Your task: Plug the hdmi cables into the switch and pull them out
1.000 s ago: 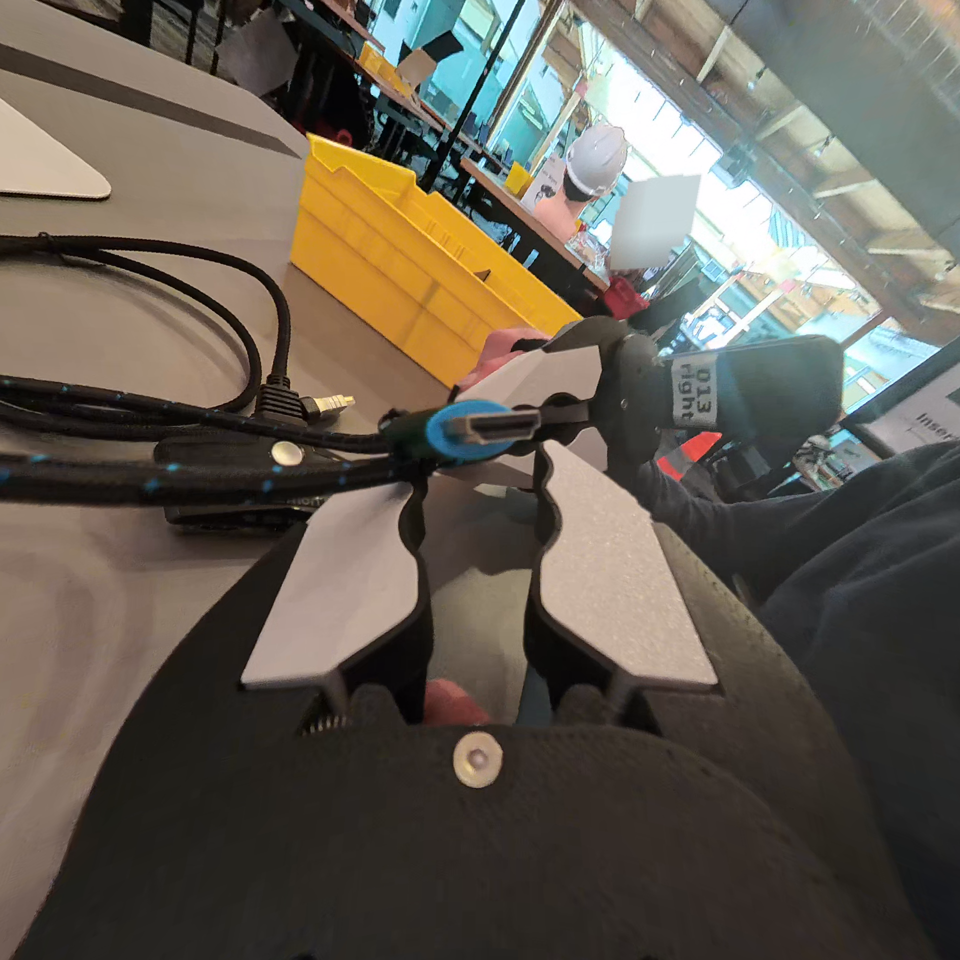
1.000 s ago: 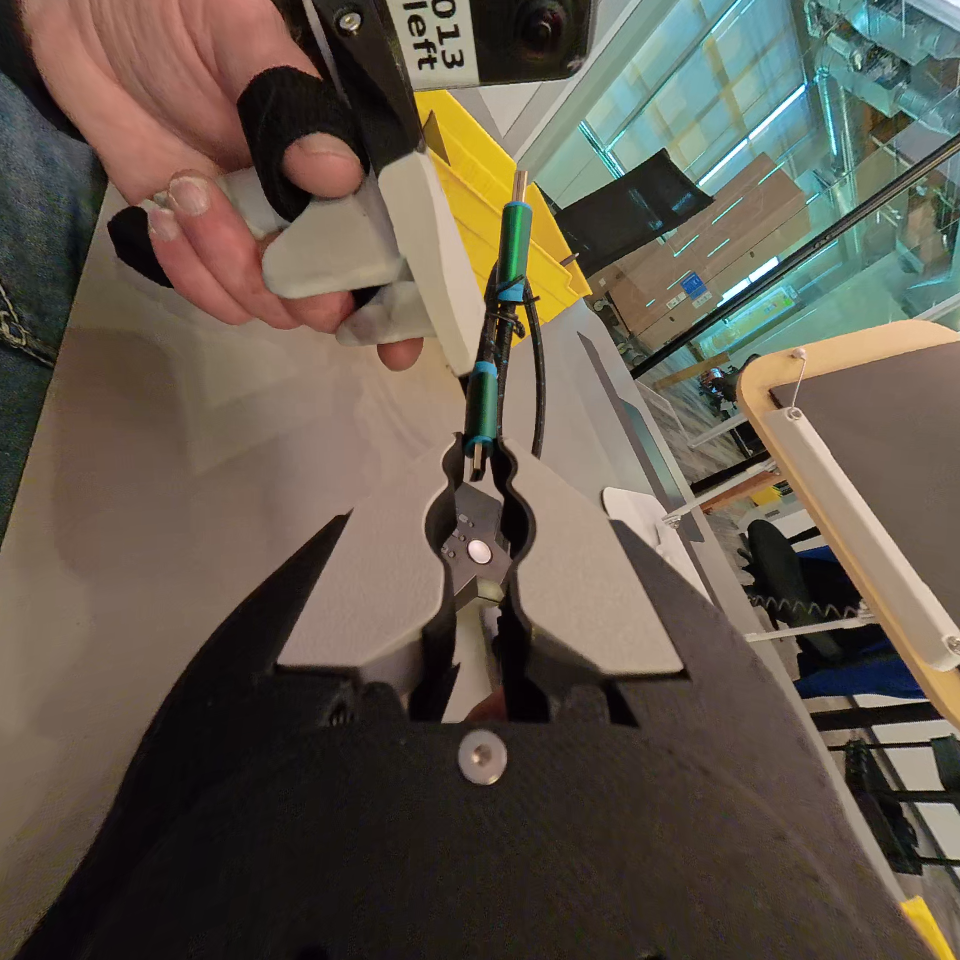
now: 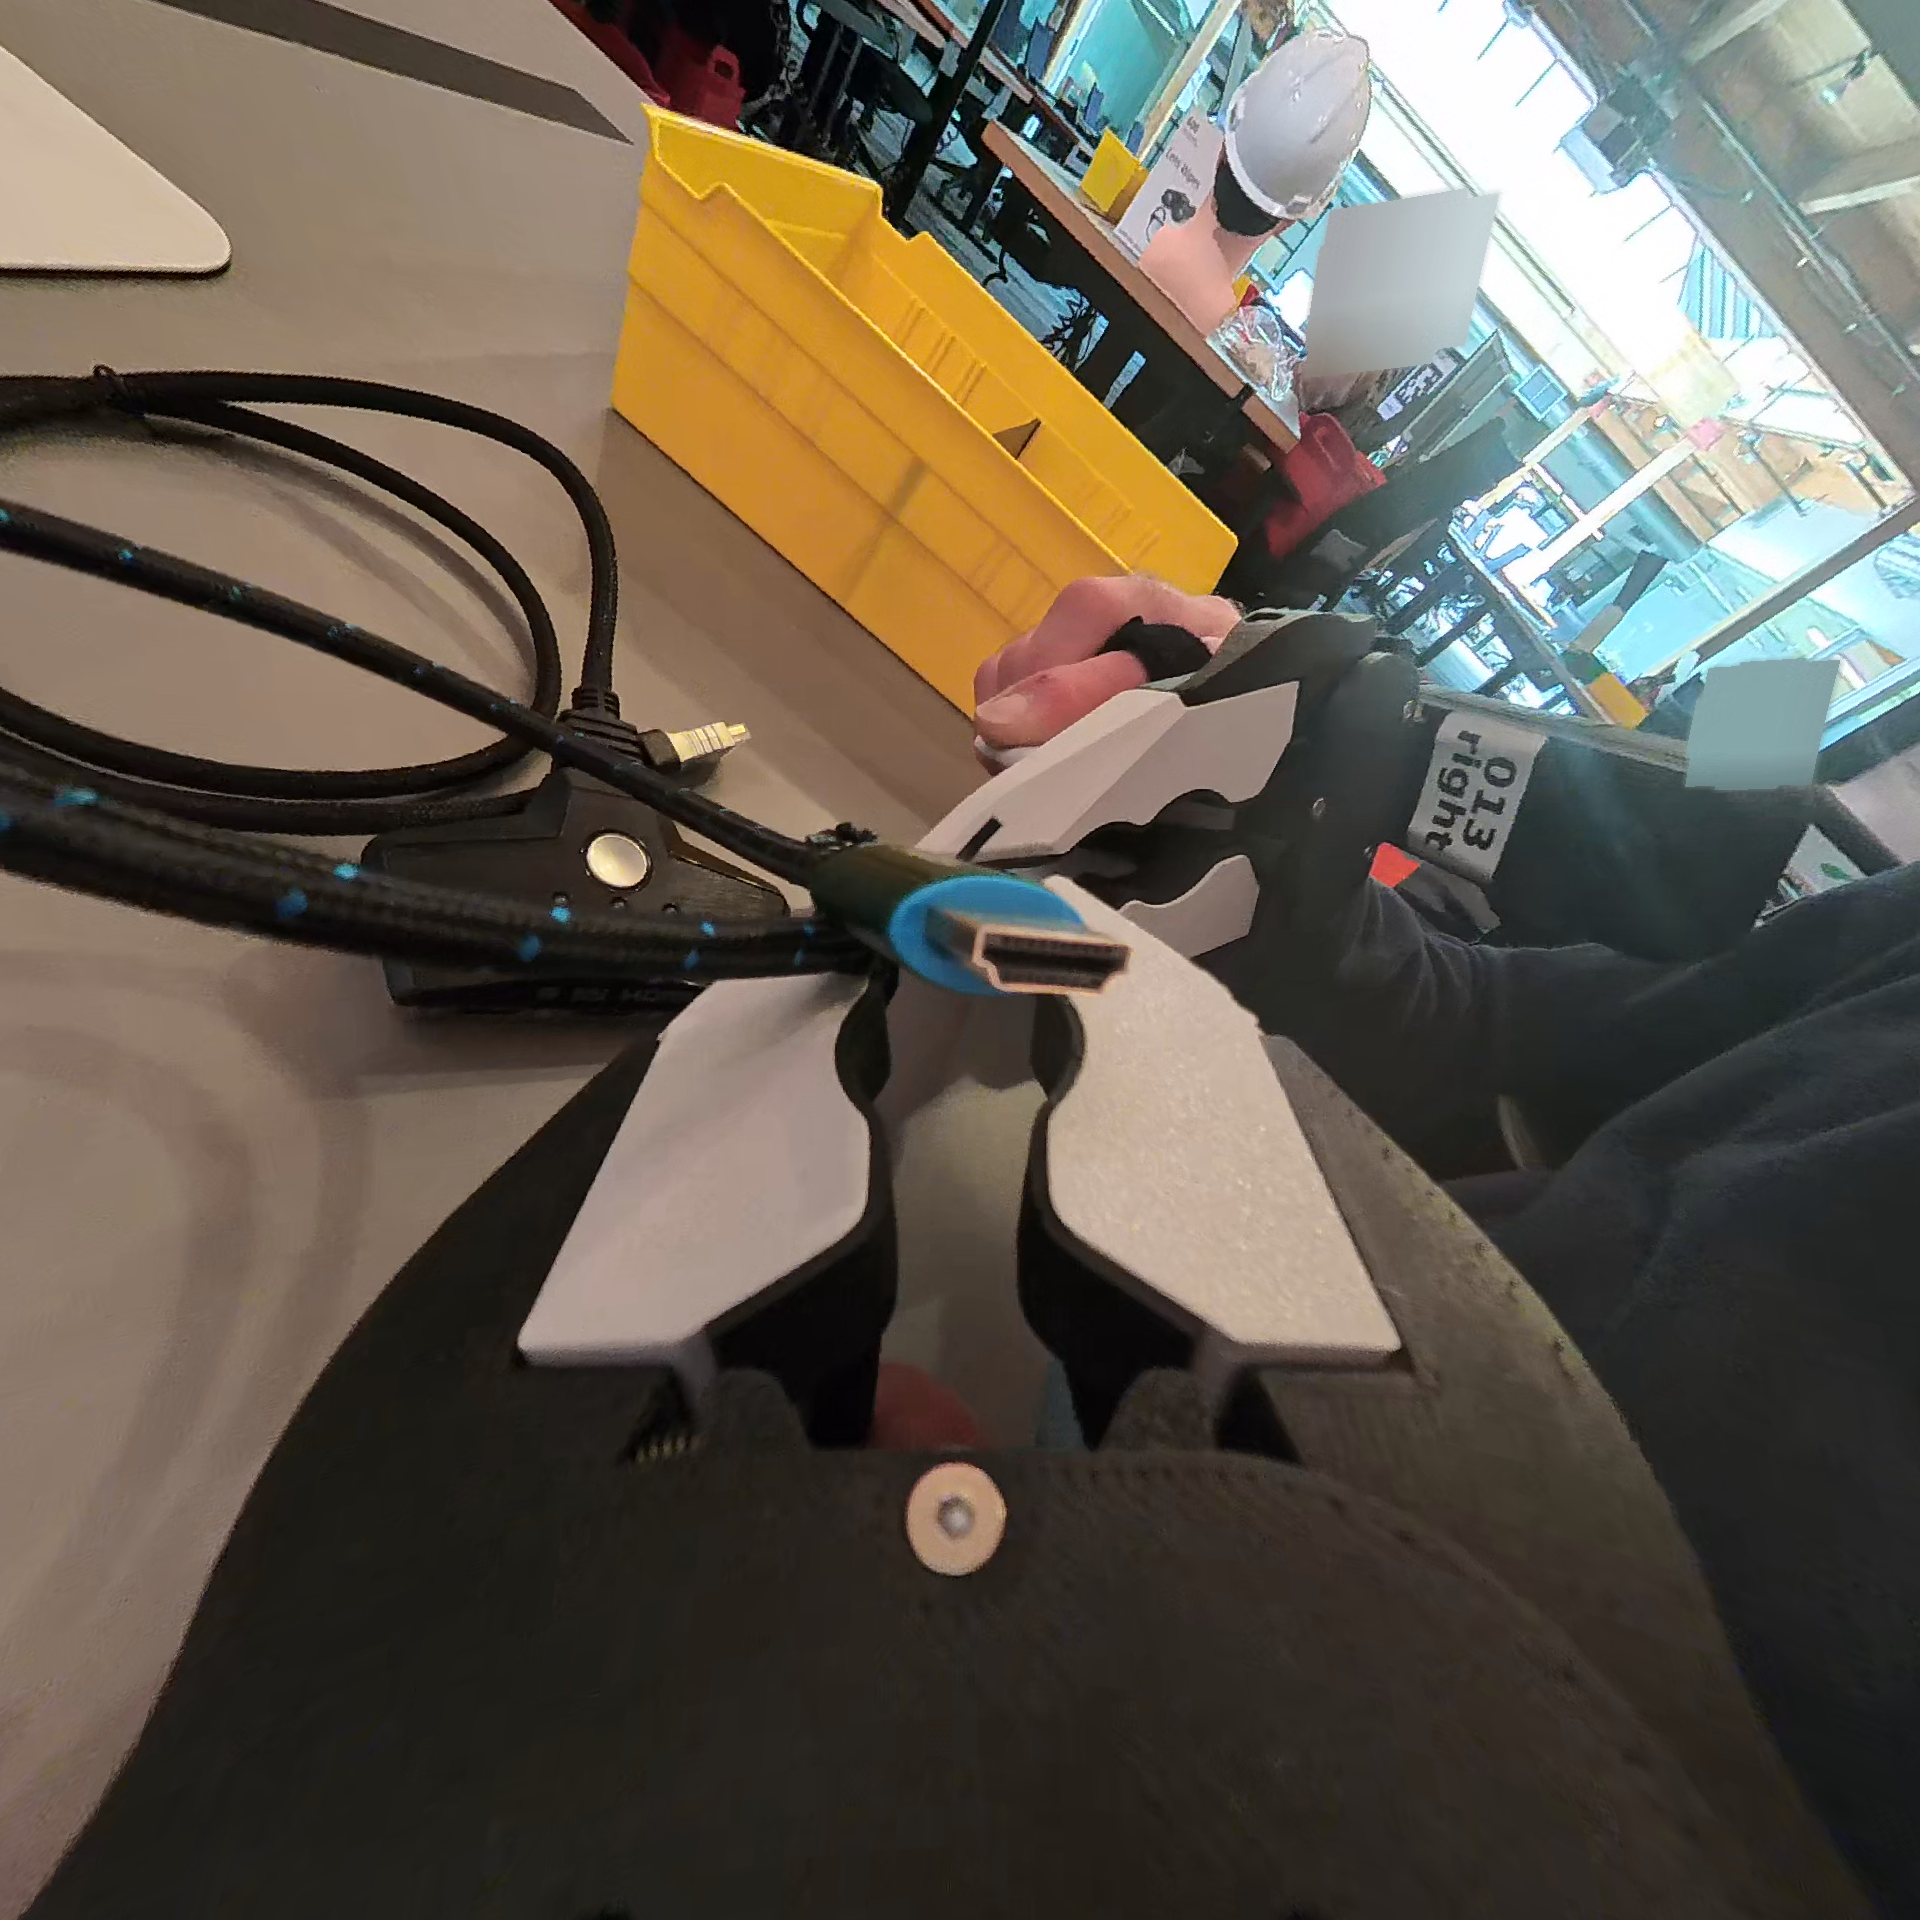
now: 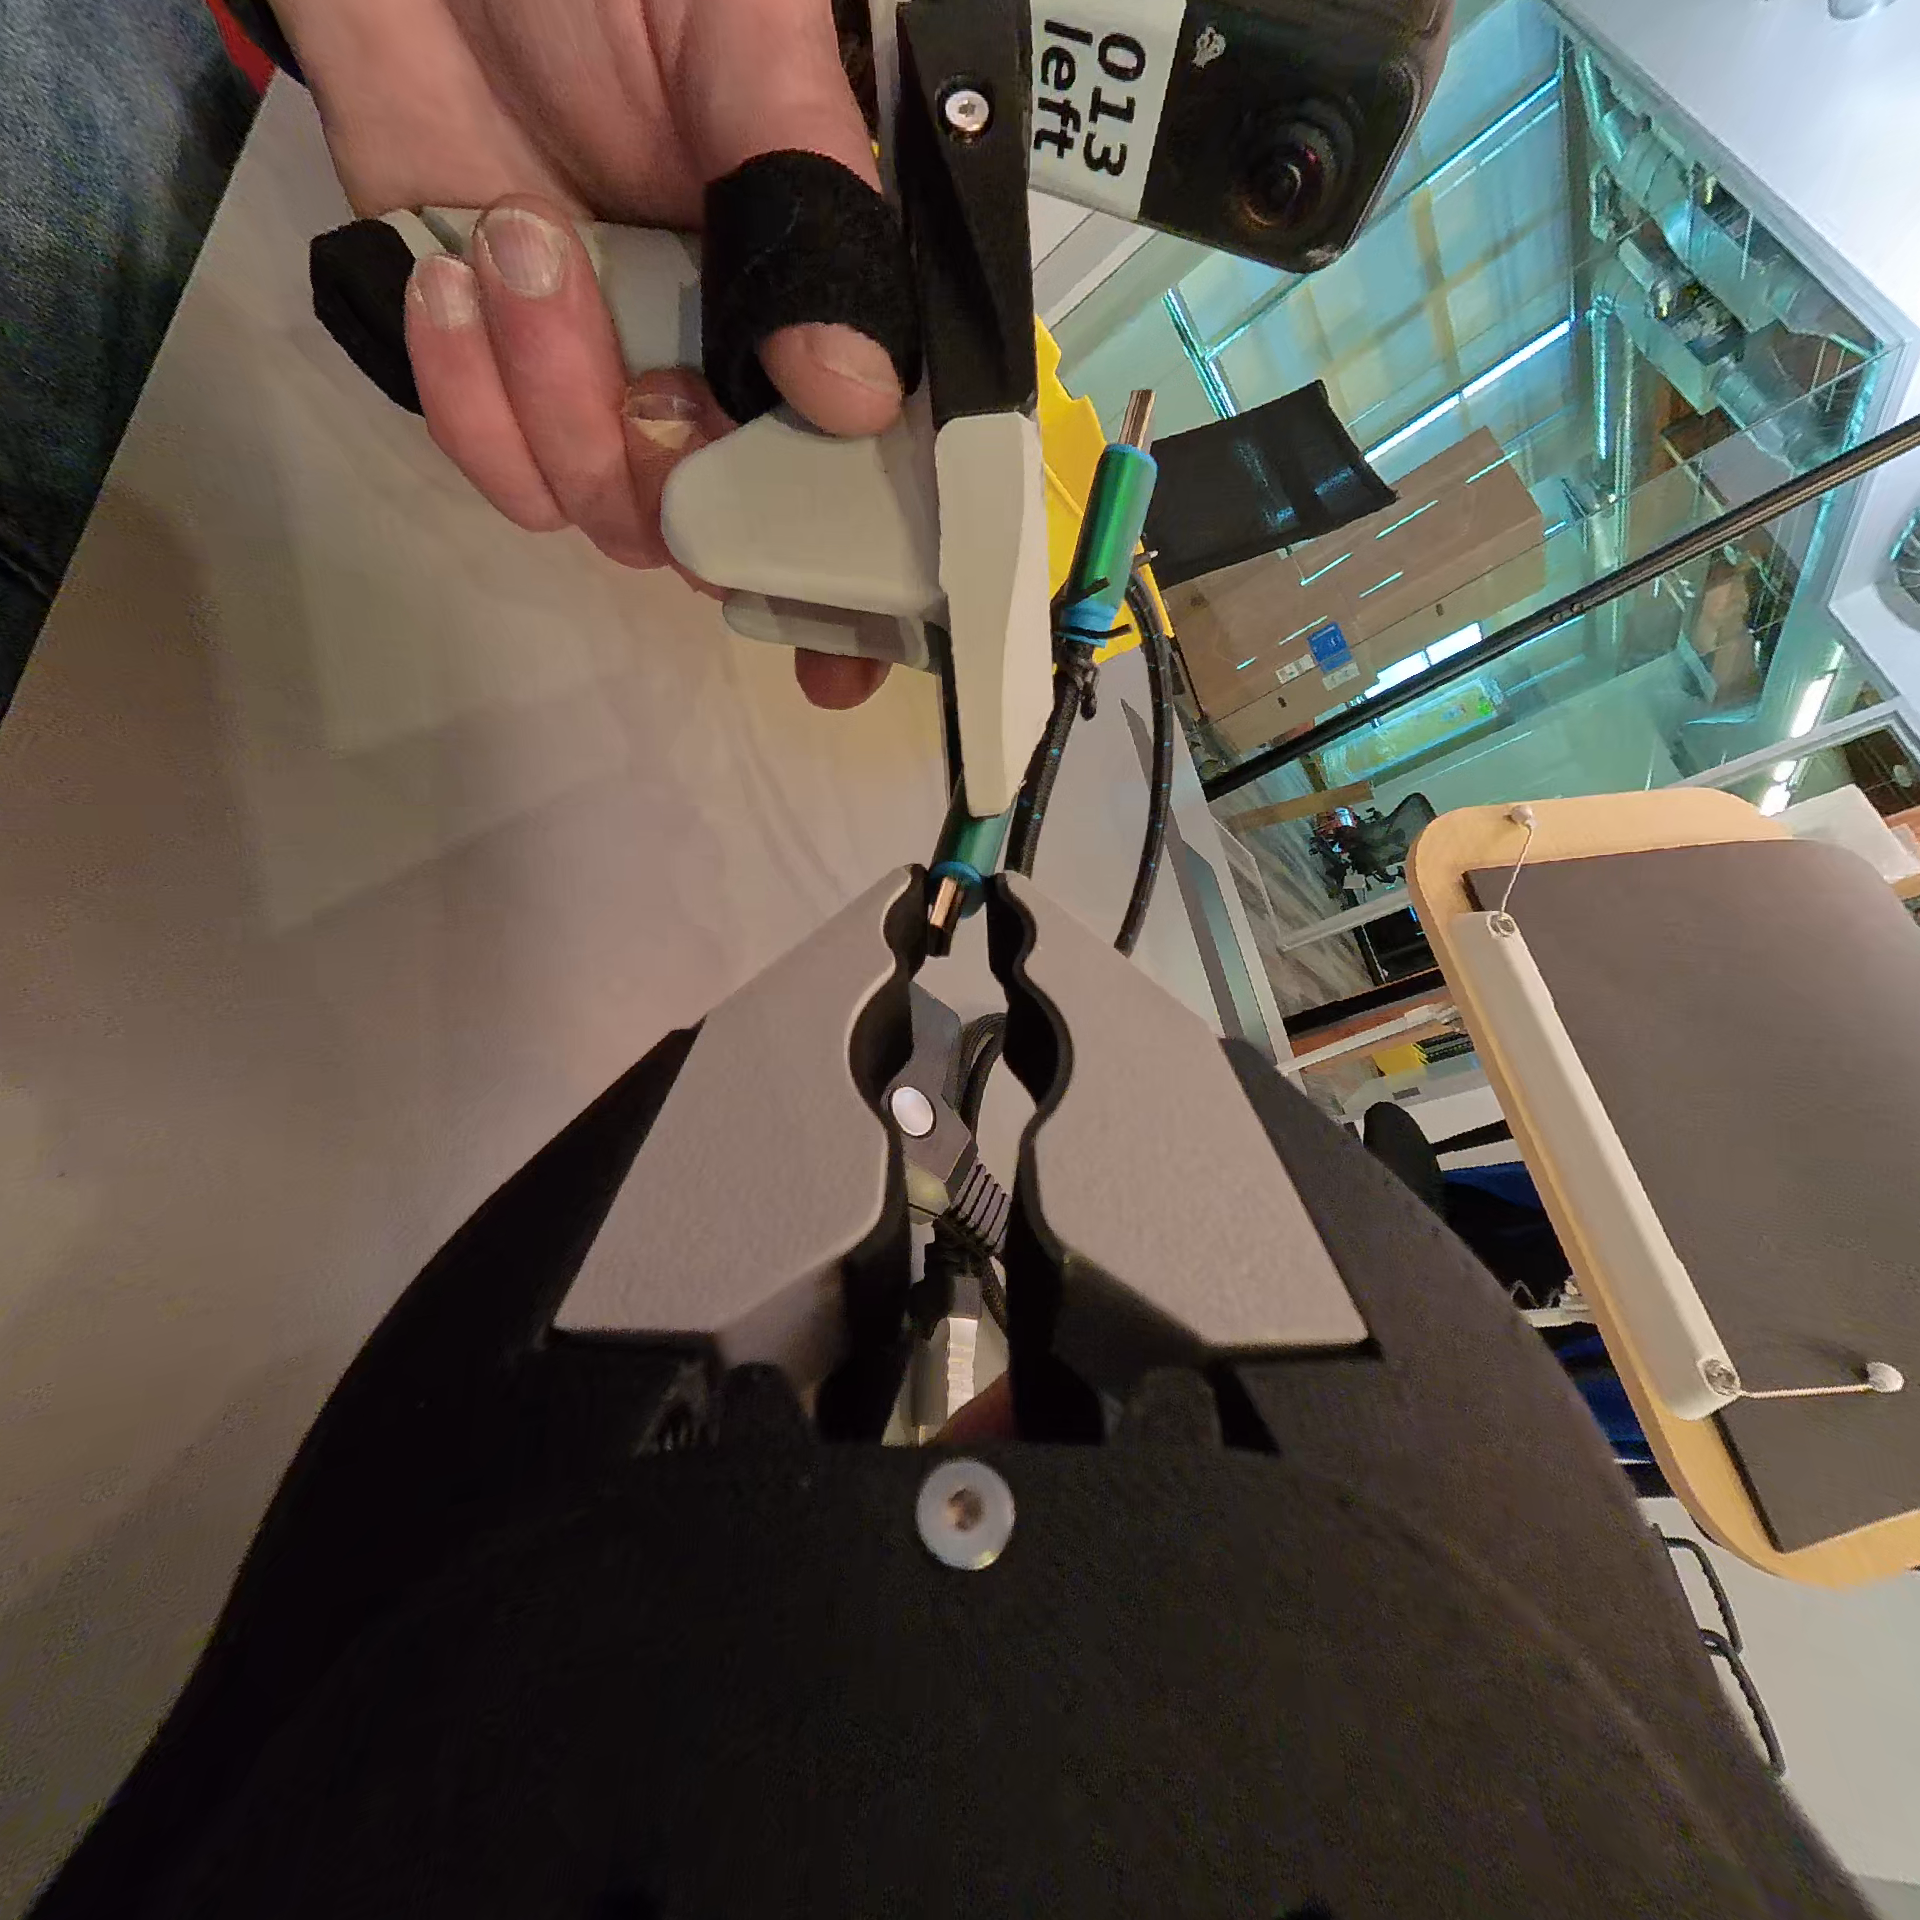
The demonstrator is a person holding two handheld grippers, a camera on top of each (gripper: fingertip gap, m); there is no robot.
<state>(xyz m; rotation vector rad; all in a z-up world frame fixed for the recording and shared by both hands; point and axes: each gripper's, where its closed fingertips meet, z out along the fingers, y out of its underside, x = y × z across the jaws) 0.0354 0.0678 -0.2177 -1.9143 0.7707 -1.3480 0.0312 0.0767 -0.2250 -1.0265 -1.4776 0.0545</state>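
The black HDMI switch [image 3: 499,878] with a silver button lies flat on the grey table [image 3: 208,1143]. My left gripper [image 3: 961,1003] is shut on an HDMI plug [image 3: 987,935] with a blue collar and holds it off the table, its metal opening turned towards the camera. In the right wrist view that plug [image 4: 964,857] sits at the left gripper [image 4: 977,805]. My right gripper [image 4: 958,894] is almost shut, with nothing between its fingers. The switch [image 4: 920,1117] shows through the slit, lying farther off. The right gripper's tips [image 3: 935,831] hover just behind the plug. A second green plug [image 4: 1112,509] points away.
The switch's own short cable ends in a silver plug [image 3: 701,742] on the table. Braided cables loop at the left. A yellow bin [image 3: 831,416] stands behind. A white flat base [image 3: 83,208] lies far left. A wood-framed board [image 4: 1662,1143] stands past the table edge. The grippers are tip to tip, or close to it.
My left gripper has turned the held plug so its opening faces the camera more. In the right wrist view the left gripper has come closer. The switch has stayed on the table.
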